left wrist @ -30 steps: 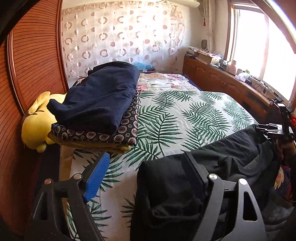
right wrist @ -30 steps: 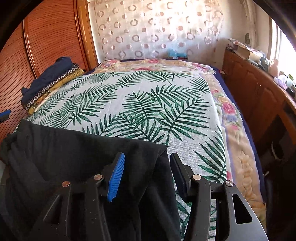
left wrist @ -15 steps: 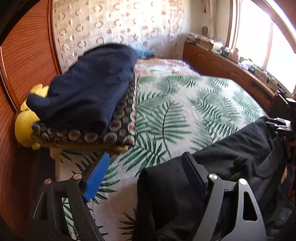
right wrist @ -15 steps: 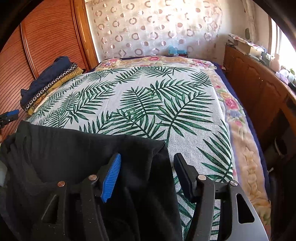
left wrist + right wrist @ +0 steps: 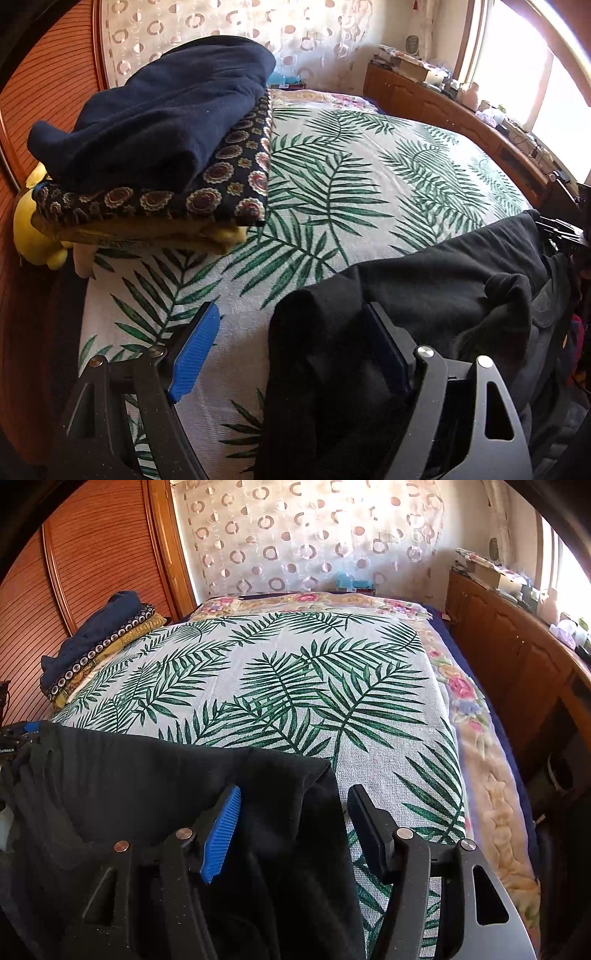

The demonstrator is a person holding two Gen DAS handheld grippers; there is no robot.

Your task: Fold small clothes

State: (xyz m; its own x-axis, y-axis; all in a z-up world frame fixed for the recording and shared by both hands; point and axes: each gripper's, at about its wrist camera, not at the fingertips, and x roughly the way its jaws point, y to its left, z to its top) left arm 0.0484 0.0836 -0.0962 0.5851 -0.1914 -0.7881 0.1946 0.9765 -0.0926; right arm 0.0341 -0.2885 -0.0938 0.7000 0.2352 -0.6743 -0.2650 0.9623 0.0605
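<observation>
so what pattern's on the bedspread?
Green palm fronds on off-white bedspread; clearest in right wrist view.

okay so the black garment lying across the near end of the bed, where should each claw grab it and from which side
Take the black garment by its two far corners, one per claw. The right corner lies flat and square between the open fingers of the right claw; slide in low from the near edge. The left corner sits humped by the left claw, so approach likewise.
</observation>
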